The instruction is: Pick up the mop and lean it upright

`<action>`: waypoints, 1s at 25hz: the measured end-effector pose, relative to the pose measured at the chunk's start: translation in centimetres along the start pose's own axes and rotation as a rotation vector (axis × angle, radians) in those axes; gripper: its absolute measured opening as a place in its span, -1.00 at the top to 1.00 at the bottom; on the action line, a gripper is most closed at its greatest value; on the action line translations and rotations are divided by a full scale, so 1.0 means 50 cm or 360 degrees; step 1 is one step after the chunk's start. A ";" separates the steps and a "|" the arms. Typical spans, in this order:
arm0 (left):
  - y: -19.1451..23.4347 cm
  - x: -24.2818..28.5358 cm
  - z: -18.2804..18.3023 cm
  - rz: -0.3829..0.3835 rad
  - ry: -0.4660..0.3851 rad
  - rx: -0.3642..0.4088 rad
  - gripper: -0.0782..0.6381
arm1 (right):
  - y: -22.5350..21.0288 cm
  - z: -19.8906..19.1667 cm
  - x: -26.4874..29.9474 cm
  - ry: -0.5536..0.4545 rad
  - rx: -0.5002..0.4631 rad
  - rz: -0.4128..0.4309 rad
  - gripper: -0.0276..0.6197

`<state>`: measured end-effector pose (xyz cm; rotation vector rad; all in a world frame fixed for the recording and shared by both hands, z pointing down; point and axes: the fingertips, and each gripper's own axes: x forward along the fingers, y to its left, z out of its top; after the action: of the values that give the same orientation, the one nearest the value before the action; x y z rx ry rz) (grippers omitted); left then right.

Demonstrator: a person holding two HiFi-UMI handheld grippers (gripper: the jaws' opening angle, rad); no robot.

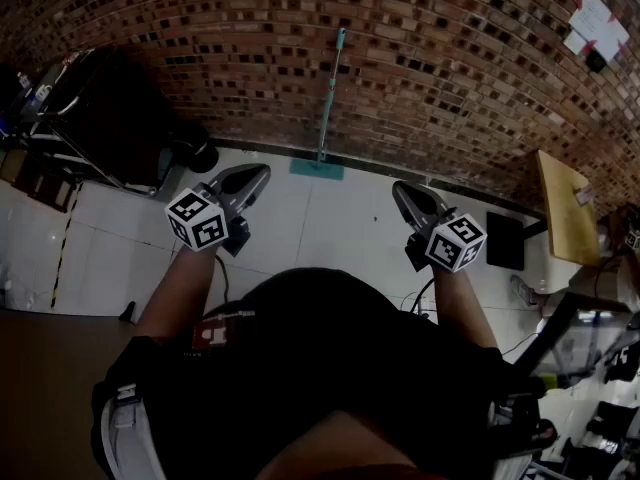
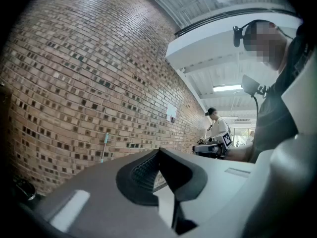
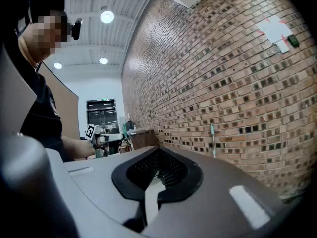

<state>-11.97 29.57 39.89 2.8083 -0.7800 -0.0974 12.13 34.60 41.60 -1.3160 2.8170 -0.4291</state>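
Gripping nothing: left tongs (image 1: 256,175), right tongs (image 1: 402,190) closed.

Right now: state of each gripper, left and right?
Left gripper: closed, nothing between the jaws.
Right gripper: closed, nothing between the jaws.
The mop leans on the brick wall, apart from both.

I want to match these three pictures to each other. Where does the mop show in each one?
Head view: the mop stands top centre, upright against the brick wall, its teal head on the floor.
Left gripper view: its thin handle shows left of centre, against the wall.
Right gripper view: its handle shows right of centre, against the wall.
Shared landmark: the white paper on the brick wall.
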 end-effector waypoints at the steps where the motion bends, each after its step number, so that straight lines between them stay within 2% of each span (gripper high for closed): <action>1: -0.009 0.006 -0.001 0.0004 -0.0001 -0.0001 0.78 | -0.005 0.000 -0.007 0.0005 -0.0003 0.0006 0.87; 7: -0.048 0.042 -0.024 0.0008 0.0008 -0.0009 0.78 | -0.042 -0.001 -0.038 0.0019 -0.0024 0.0027 0.87; 14: -0.018 0.063 -0.019 -0.0006 0.0007 -0.0017 0.78 | -0.062 -0.001 -0.014 0.0034 -0.0010 0.0010 0.87; 18: 0.037 0.070 -0.009 -0.0057 -0.0008 -0.0016 0.78 | -0.068 0.004 0.037 0.0040 -0.0019 -0.0029 0.87; 25: 0.199 0.071 0.031 -0.0169 0.0001 0.0006 0.78 | -0.067 0.039 0.192 0.0005 -0.0034 -0.0116 0.87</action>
<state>-14.13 19.14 40.69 2.8523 -0.6317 -0.1129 8.66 24.82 41.64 -1.4274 2.7912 -0.4035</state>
